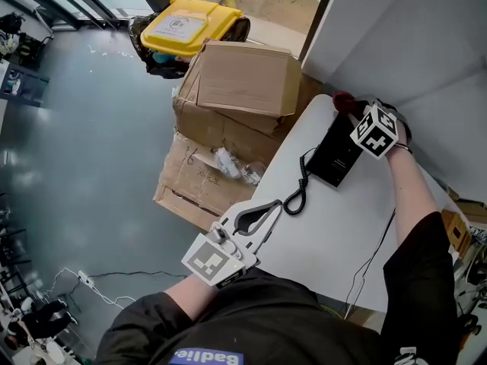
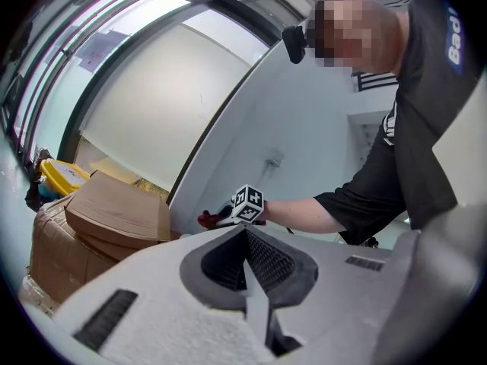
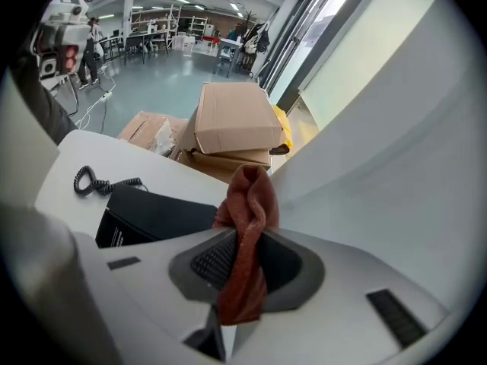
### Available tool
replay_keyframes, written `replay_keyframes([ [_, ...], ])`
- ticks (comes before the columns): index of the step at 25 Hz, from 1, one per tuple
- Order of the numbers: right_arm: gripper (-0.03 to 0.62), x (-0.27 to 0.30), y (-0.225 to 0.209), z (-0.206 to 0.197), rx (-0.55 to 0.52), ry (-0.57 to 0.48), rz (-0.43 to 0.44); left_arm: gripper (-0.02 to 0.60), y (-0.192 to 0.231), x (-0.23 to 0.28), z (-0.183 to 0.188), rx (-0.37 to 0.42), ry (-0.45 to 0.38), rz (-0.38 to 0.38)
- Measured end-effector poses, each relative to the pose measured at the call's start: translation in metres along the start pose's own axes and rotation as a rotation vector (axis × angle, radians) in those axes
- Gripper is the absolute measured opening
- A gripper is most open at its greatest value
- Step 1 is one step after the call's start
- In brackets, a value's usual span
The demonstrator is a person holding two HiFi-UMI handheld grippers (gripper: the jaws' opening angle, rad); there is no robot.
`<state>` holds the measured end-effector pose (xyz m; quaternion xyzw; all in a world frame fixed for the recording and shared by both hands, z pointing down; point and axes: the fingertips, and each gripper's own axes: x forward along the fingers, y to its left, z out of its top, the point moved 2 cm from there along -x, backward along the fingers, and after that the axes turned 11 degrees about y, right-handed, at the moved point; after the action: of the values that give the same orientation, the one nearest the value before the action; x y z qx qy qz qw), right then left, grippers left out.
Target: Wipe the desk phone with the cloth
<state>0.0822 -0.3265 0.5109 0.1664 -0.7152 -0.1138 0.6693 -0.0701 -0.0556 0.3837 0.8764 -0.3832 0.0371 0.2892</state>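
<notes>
A black desk phone (image 1: 335,155) lies on the white table (image 1: 335,234) near its far end, its coiled cord (image 1: 299,192) trailing toward me. My right gripper (image 1: 351,112) hovers at the phone's far end, shut on a dark red cloth (image 3: 245,234) that sticks up between its jaws. In the right gripper view the phone (image 3: 152,215) lies just left of the cloth. My left gripper (image 1: 266,207) hangs off the table's near left edge, away from the phone, jaws shut with nothing between them (image 2: 247,268).
Stacked cardboard boxes (image 1: 236,97) stand on the floor against the table's left side, with a yellow-lidded bin (image 1: 190,27) behind them. A white wall panel (image 1: 411,36) borders the table's far side. A thin cable (image 1: 373,261) runs across the table.
</notes>
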Motion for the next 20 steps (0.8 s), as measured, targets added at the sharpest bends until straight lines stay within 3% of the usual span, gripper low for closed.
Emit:
replay_keyframes([
  [5,0.083,-0.02,-0.007,0.016,0.033,-0.023,-0.077,0.014,0.002,-0.016,0.005,0.001,-0.023,0.003],
  [10,0.083,-0.081,0.009,0.026,0.113,-0.087,-0.137,0.013,-0.008,-0.035,0.011,0.034,-0.029,-0.037],
  [14,0.083,-0.149,0.052,0.027,0.217,-0.139,-0.171,0.014,-0.019,-0.047,0.011,0.064,-0.014,-0.108],
  [20,0.083,-0.233,0.156,0.029,0.395,-0.197,-0.196,0.013,-0.049,-0.067,-0.001,0.097,0.028,-0.272],
])
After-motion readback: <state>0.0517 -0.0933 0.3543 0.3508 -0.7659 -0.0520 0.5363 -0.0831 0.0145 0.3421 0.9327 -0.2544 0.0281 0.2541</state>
